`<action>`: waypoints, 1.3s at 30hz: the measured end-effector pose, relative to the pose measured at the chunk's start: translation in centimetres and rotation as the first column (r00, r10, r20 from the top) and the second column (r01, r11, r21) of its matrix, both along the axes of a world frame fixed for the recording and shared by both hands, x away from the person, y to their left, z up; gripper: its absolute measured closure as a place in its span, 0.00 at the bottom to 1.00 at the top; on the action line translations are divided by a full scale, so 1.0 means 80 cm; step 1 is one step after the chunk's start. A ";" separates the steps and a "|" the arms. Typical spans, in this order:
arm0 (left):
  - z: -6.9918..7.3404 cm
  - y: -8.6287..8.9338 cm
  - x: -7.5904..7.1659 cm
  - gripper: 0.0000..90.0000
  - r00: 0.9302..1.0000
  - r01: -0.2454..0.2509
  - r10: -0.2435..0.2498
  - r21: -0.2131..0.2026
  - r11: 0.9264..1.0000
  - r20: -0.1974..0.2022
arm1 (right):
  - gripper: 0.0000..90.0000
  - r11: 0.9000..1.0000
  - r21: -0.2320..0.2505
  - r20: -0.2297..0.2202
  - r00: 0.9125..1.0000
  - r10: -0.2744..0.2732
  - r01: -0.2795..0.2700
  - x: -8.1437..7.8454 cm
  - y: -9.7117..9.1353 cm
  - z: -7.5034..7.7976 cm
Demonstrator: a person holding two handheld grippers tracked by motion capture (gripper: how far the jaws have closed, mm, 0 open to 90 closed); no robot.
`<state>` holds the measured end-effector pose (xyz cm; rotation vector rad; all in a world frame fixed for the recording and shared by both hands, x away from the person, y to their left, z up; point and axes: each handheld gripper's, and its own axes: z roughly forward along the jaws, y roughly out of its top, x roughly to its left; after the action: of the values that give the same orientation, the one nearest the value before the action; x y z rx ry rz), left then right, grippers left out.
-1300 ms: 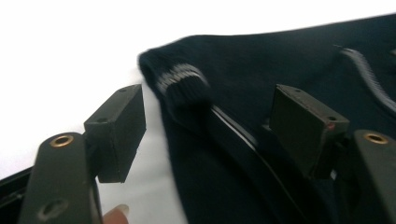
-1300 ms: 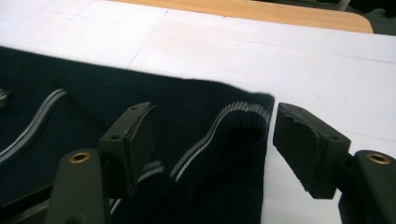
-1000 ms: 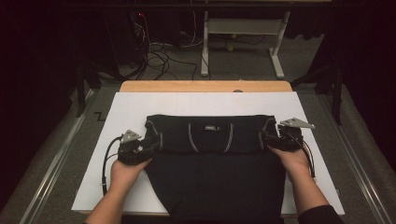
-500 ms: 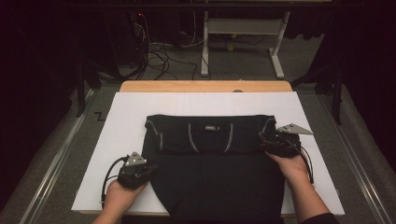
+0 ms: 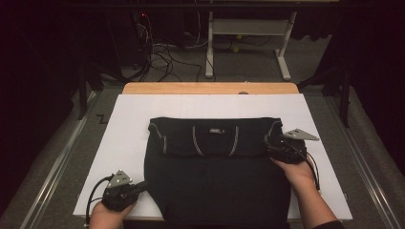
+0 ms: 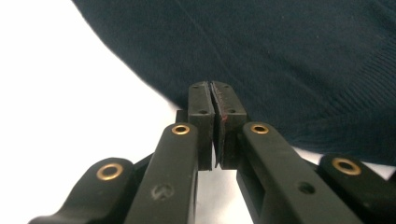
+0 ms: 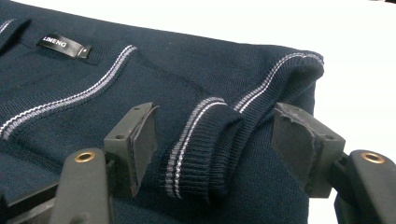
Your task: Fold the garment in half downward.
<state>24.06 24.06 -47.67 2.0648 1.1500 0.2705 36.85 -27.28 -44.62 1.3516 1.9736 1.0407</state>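
Observation:
A dark navy sweater with pale stripes lies folded on the white board, its collar at the far side. My left gripper is shut and empty at the near left, with its tips close to the sweater's lower left edge. In the left gripper view the pads meet just before the dark fabric. My right gripper rests at the sweater's right side. Its jaws stand open around the folded sleeve's striped cuff, clear of it on both sides. A small label sits at the collar.
The white board lies on a wooden table. Metal rails run along both sides. Cables and a white table frame stand on the dark floor beyond. White board shows bare to the left and far side of the sweater.
My left gripper has left the sweater's left shoulder and moved toward the near edge, down the left side. The right gripper has stayed at the right sleeve.

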 end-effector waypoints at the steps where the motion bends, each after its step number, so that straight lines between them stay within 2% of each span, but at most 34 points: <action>1: 0.001 0.001 -0.001 0.93 1.000 -0.004 0.004 -0.006 1.000 0.007 | 0.36 1.000 0.000 0.000 1.000 0.000 0.000 0.000 0.000 0.000; 6: 0.012 0.006 0.009 0.87 0.998 -0.027 0.029 -0.045 0.999 0.058 | 0.36 1.000 -0.002 0.002 1.000 0.002 -0.002 0.001 0.002 0.000; 9: 0.020 0.002 0.027 0.81 0.995 -0.045 0.050 -0.069 0.997 0.084 | 0.36 1.000 0.002 -0.002 1.000 0.002 -0.002 0.001 0.004 -0.001; 13: 0.032 -0.009 0.061 0.74 0.991 -0.064 0.073 -0.084 0.994 0.108 | 0.37 1.000 -0.003 -0.004 1.000 0.010 -0.010 0.002 0.004 -0.001; 17: 0.042 -0.026 0.104 0.59 0.990 -0.089 0.097 -0.087 0.992 0.103 | 0.39 1.000 0.005 -0.007 1.000 0.006 -0.006 0.004 -0.002 -0.001; 21: 0.047 -0.048 0.145 0.51 0.988 -0.106 0.113 -0.072 0.992 0.109 | 0.42 1.000 0.018 -0.007 1.000 0.002 -0.002 0.007 -0.009 -0.001; 24: 0.042 -0.060 0.173 0.49 0.988 -0.130 0.135 -0.060 0.990 0.081 | 0.43 0.999 0.033 -0.013 1.000 0.002 -0.002 0.012 -0.010 0.000; 27: 0.029 -0.068 0.194 0.48 0.990 -0.141 0.142 -0.048 0.989 0.022 | 0.43 1.000 0.026 -0.033 0.999 0.010 -0.009 0.022 -0.004 -0.004; 30: 0.016 -0.076 0.203 0.48 0.989 -0.148 0.148 -0.027 0.989 -0.021 | 0.45 0.999 0.026 -0.061 0.998 0.020 -0.019 0.033 0.002 -0.008; 32: 0.014 -0.078 0.202 0.50 0.986 -0.164 0.164 -0.018 0.986 -0.013 | 0.48 0.999 0.023 -0.098 0.995 0.026 -0.024 0.039 0.007 -0.012; 34: 0.015 -0.078 0.201 0.55 0.984 -0.176 0.176 -0.036 0.984 -0.023 | 0.52 1.000 -0.006 -0.125 0.992 0.026 -0.027 0.042 0.012 -0.016; 35: 0.015 -0.077 0.200 0.59 0.985 -0.170 0.169 -0.043 0.985 -0.026 | 0.55 0.999 -0.019 -0.129 0.991 0.026 -0.029 0.043 0.013 -0.017; 39: 0.013 -0.082 0.192 0.68 0.988 -0.153 0.153 -0.003 0.988 -0.010 | 0.67 0.999 -0.033 -0.142 0.989 0.031 -0.036 0.042 0.015 -0.015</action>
<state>39.44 17.49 -46.60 1.9792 1.3160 0.3319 40.22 -26.10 -45.84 1.4125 2.1140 0.9431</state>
